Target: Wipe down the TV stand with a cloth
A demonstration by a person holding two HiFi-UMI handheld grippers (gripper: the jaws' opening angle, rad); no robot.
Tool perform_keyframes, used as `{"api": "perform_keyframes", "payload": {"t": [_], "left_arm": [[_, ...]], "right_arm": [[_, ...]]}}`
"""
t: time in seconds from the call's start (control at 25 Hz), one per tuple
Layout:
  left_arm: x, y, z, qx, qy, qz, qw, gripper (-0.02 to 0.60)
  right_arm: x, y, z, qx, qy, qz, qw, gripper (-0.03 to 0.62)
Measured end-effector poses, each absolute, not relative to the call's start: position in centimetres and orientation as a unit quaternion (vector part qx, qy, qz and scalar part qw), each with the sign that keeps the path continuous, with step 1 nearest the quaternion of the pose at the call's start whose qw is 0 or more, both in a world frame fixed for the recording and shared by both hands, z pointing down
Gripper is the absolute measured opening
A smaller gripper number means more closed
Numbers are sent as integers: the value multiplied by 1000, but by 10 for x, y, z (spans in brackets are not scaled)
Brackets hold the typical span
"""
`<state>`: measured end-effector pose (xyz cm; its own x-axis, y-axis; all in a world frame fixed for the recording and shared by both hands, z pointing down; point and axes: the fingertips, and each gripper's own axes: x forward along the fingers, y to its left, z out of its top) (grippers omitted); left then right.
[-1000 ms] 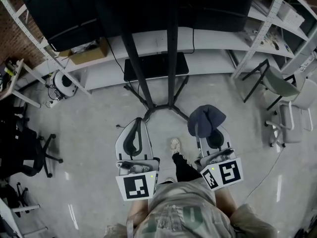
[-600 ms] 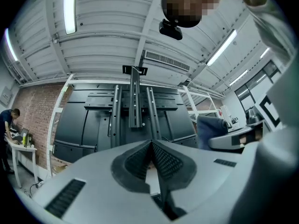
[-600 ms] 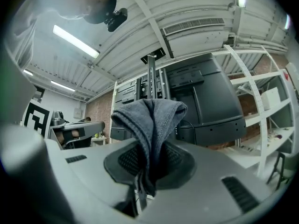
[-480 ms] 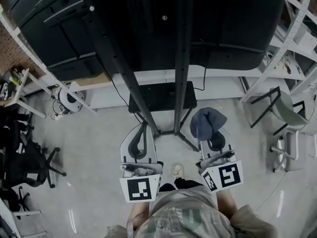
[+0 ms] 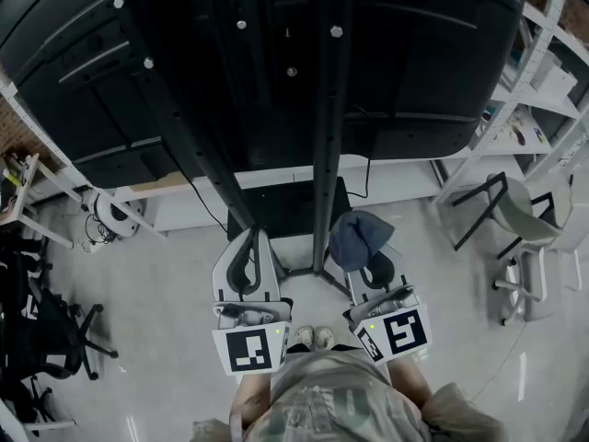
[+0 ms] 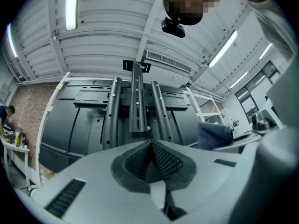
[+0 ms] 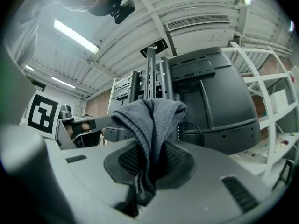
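Cloth [image 7: 152, 120], grey: clamped in right tool [image 7: 148, 167], just before TV stand [image 5: 322, 182] uprights. Left tool [image 6: 152, 160]: jaws together, empty, near the stand's left upright.

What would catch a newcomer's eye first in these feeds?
The big black TV on its stand fills the top of the head view, with its rails and back panel facing the person. Just below, the right gripper is shut on a bunched blue-grey cloth close to one of the stand's uprights. The left gripper beside it is shut with nothing between its jaws.
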<state>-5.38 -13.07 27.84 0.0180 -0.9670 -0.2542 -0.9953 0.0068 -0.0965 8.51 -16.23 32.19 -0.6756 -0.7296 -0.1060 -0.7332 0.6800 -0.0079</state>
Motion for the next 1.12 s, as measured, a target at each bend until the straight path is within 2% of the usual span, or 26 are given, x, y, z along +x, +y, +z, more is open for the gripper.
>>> {"api": "perform_keyframes", "payload": {"t": [0.24, 0.52, 0.68, 0.8, 0.96, 1.12], "left_arm": [[-67, -158, 267, -712, 689, 81, 108, 14], [-79, -177, 265, -719, 687, 47, 93, 14], [-70, -182, 251, -736, 666, 53, 111, 14], [-68, -190, 230, -751, 648, 67, 106, 14], [-74, -205, 203, -751, 647, 76, 108, 14], [-66, -207, 178, -756, 635, 72, 141, 14]], "right_arm": [[72, -176, 307, -407, 911, 31, 64, 57], [50, -197, 312, -407, 913, -1, 26, 57], [47, -207, 290, -409, 912, 10, 26, 57], [46, -211, 244, -424, 901, 92, 8, 57], [50, -220, 162, -489, 819, 295, -55, 57], [50, -229, 80, -536, 718, 440, -60, 57]]}}
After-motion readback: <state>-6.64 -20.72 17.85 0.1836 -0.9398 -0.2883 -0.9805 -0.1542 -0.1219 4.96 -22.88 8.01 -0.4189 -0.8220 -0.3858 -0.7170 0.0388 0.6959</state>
